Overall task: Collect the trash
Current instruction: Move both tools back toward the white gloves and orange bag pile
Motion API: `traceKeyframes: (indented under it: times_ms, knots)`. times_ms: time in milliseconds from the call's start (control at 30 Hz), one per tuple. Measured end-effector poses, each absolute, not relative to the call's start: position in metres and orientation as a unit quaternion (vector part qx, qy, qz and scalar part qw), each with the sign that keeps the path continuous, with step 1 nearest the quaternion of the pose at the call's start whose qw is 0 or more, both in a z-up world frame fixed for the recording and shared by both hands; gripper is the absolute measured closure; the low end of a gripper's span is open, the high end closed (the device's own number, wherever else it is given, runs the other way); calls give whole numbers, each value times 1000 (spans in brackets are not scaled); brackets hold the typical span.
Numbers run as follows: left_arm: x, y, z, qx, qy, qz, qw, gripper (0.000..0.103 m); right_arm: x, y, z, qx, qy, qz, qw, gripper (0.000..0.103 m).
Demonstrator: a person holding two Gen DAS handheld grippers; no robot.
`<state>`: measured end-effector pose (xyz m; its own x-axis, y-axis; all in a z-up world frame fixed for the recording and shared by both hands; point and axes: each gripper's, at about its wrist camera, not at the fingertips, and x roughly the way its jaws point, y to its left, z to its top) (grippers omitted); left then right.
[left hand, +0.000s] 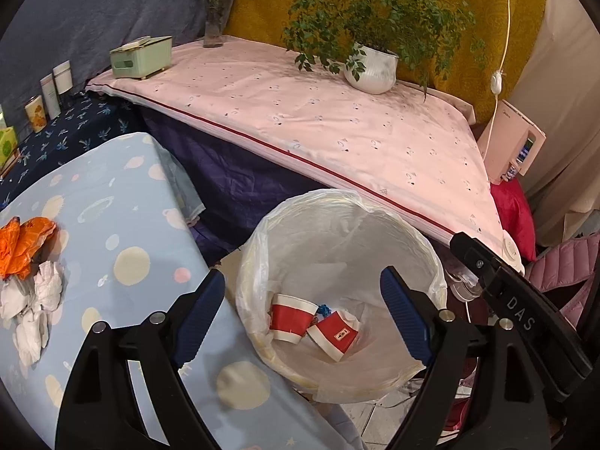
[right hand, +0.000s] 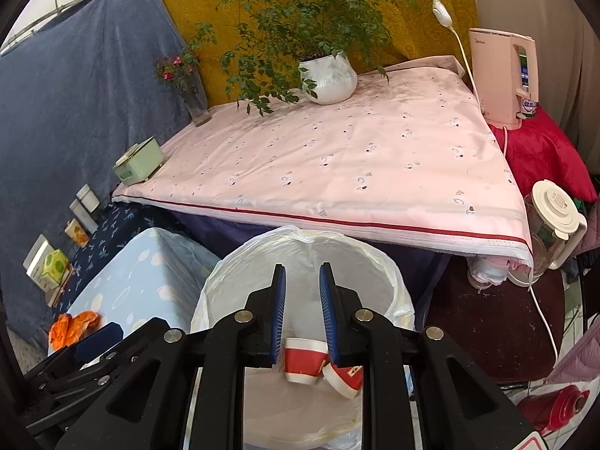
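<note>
Lined bin (left hand: 337, 232) holding two red cups (left hand: 290, 318); left gripper (left hand: 303, 311) jaws wide, right gripper (right hand: 303, 311) jaws narrow, both empty.

"DAS" in pale capitals runs along the black arm of the right gripper (left hand: 519, 313), seen from the left wrist view. "Midea" in small grey print sits near the top of the pink water dispenser (right hand: 498, 75). Print on the small boxes (right hand: 56, 264) at left is too small to read.
</note>
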<state>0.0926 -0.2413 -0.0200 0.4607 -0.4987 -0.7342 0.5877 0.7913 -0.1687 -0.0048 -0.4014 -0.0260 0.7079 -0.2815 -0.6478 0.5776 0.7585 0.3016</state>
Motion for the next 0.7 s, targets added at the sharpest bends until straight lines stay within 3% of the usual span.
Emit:
traceKeyframes:
  times_ms: [700]
  knots:
    - [116,-104,-29,-6,417,-198,887,21,44,-290,-17,181,333,-147,914,78]
